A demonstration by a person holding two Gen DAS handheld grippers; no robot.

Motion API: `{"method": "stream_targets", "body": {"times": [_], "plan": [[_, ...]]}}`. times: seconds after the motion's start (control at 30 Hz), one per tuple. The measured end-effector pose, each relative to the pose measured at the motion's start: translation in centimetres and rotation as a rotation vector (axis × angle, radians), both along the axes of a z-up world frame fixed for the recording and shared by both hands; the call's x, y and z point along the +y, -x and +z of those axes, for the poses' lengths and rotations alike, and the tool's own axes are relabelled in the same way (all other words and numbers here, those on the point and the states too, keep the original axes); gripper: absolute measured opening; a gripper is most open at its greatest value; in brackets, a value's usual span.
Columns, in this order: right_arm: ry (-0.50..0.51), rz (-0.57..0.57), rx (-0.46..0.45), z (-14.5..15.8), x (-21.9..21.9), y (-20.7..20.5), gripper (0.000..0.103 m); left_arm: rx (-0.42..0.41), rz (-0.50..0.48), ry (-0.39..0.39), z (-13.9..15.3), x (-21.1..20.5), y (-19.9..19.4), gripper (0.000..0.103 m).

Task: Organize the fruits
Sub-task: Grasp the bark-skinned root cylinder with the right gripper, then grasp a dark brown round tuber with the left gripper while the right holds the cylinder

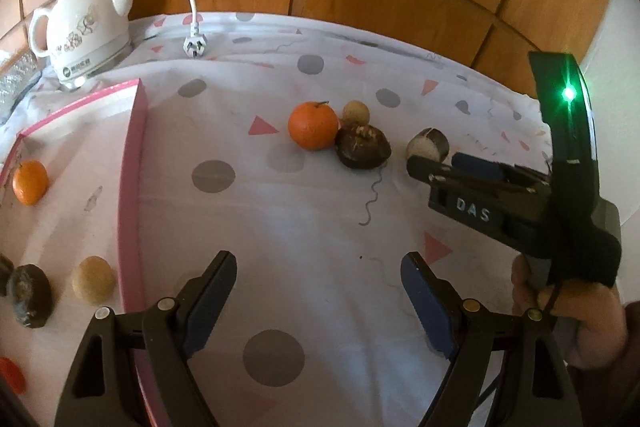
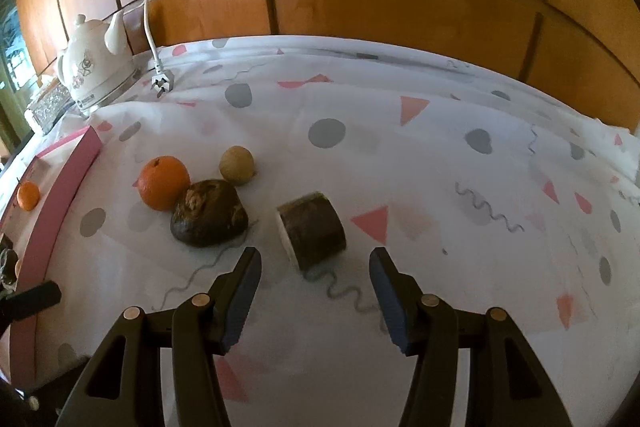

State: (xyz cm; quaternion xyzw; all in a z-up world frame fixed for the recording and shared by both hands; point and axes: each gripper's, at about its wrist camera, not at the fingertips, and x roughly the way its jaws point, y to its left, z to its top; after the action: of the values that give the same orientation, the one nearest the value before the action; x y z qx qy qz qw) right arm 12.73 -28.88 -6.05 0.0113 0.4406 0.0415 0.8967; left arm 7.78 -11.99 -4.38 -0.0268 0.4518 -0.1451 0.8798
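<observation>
Closing in: right gripper (image 2: 315, 291) hangs just short of the cut dark fruit piece (image 2: 312, 229), jaws spread wide and empty, the piece lined up between them.
Left gripper (image 1: 318, 301): jaws likewise spread, holding nothing, poised over bare cloth beside the pink tray's wall (image 1: 130, 195).
Fruits already in tray: small orange (image 1: 30, 183), pale round fruit (image 1: 94, 280), dark fruit (image 1: 30, 301), something red-orange at the lower edge, too cropped to name.
Fruits left on worktop: large orange (image 2: 164, 183), dark wrinkled fruit (image 2: 208, 213) touching it, tan round fruit (image 2: 237, 165) just behind, and the cut piece set apart to their right.
Risk, rolling: the cut piece looks to lie on its curved side; a pad nudging it first would likely send it rolling away.
Risk, cloth: the tablecloth (image 2: 400, 155) is loose and creased; low fingertips could snag and drag it, shifting the cluster.
Risk, neighbours: a wide leftward sweep may knock the dark wrinkled fruit into the large orange.
Risk, tray wall: a low carry could clip the rim.
Bystanders: kettle (image 1: 86, 27) and plug (image 1: 195, 45) sit well away.
</observation>
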Motion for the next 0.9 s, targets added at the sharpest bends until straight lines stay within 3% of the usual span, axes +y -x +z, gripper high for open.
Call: {"method": "stream_targets", "body": {"times": [0.1, 0.13, 0.17, 0.37, 0.63, 0.9], "plan": [[0.007, 0.014, 0.013, -0.3, 0.3, -0.8, 0.055, -0.002, -0.001, 0.000, 0.0, -0.2, -0.3, 0.085], [0.008, 0.018, 0.011, -0.4, 0.4, -0.9, 0.039, -0.001, -0.001, 0.005, 0.0, -0.2, -0.4, 0.085], [0.012, 0.018, 0.012, -0.4, 0.5, -0.9, 0.033, 0.000, 0.000, 0.008, 0.0, -0.2, -0.6, 0.085], [0.003, -0.026, -0.014, -0.1, -0.3, 0.1, 0.031, 0.013, -0.003, 0.038, 0.0, -0.6, -1.9, 0.080], [-0.019, -0.174, -0.002, -0.6, -3.0, 1.1, 0.031, 0.042, 0.038, 0.064, -0.1, -0.7, -3.9, 0.072], [-0.028, -0.183, -0.011, -0.7, -3.4, 1.4, 0.031, 0.065, 0.019, 0.102, -0.1, -2.9, -5.3, 0.061]]}}
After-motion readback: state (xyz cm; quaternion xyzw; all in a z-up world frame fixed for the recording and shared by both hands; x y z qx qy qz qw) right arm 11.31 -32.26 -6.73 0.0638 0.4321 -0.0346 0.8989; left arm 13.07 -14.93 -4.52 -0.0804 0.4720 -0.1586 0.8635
